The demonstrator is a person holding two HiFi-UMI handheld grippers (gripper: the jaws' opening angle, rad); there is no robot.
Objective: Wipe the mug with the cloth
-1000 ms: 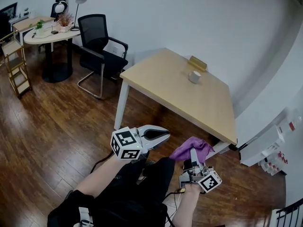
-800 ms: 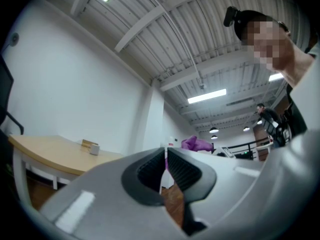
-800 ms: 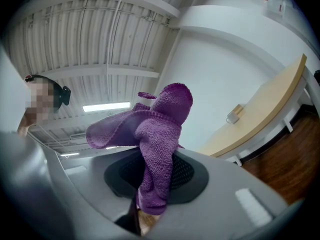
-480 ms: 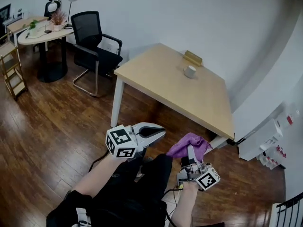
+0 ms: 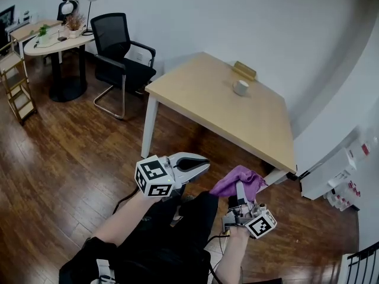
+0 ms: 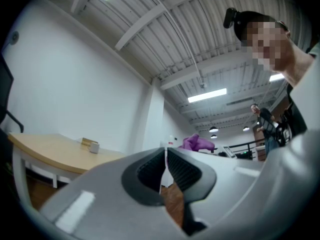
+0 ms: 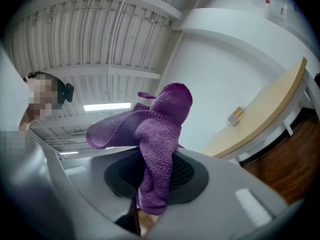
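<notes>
A white mug (image 5: 240,87) stands on the far side of the wooden table (image 5: 207,102), small too in the left gripper view (image 6: 94,146) and the right gripper view (image 7: 233,119). My right gripper (image 5: 241,195) is shut on a purple cloth (image 5: 235,181), which bunches out above its jaws (image 7: 150,129). My left gripper (image 5: 204,165) is shut with nothing in it, its pads (image 6: 177,171) meeting. Both grippers hang over my lap, well short of the table and the mug.
A small yellow block (image 5: 244,70) lies behind the mug. A black office chair (image 5: 121,49) stands left of the table, with a round side table (image 5: 50,40) and a wooden shelf (image 5: 16,84) further left. A white wall unit (image 5: 334,176) sits at the right on the wooden floor.
The view has shifted a little, so the table and mug sit slightly differently in frame. Both grippers keep about the same place and grip.
</notes>
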